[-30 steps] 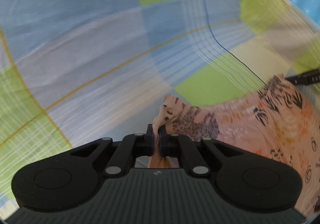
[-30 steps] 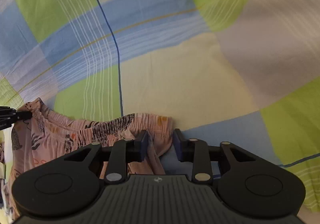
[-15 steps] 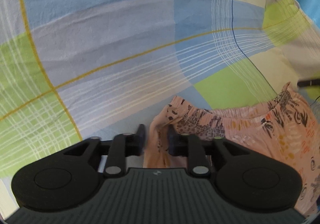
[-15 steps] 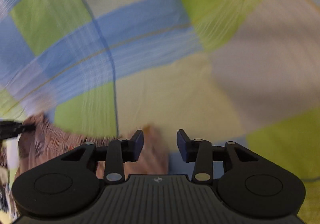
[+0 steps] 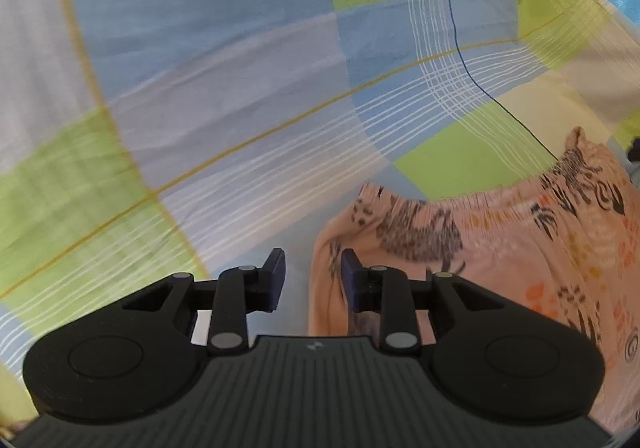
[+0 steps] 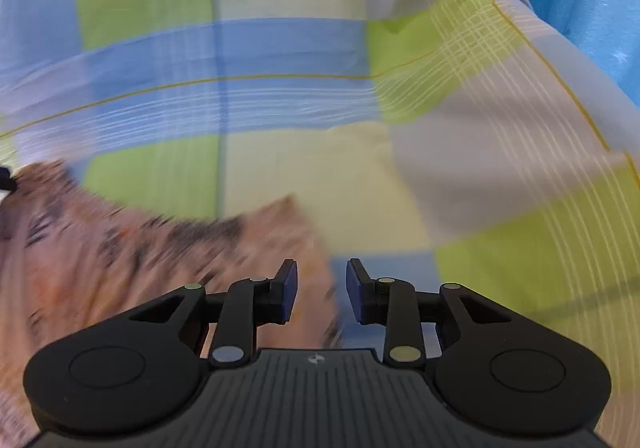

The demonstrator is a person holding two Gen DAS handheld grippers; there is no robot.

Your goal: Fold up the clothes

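A peach, animal-print garment lies on a checked bedsheet, its gathered waistband running from three to nine o'clock. The left tongs stand open, empty, over its left corner; the right tongs, likewise open, hover at its right corner, blurred.

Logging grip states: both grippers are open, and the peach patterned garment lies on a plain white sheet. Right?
Not quite. The sheet is checked in blue, green and cream, not plain white; the left wrist view shows it. Left gripper and right gripper are open, and the peach patterned garment lies on it.
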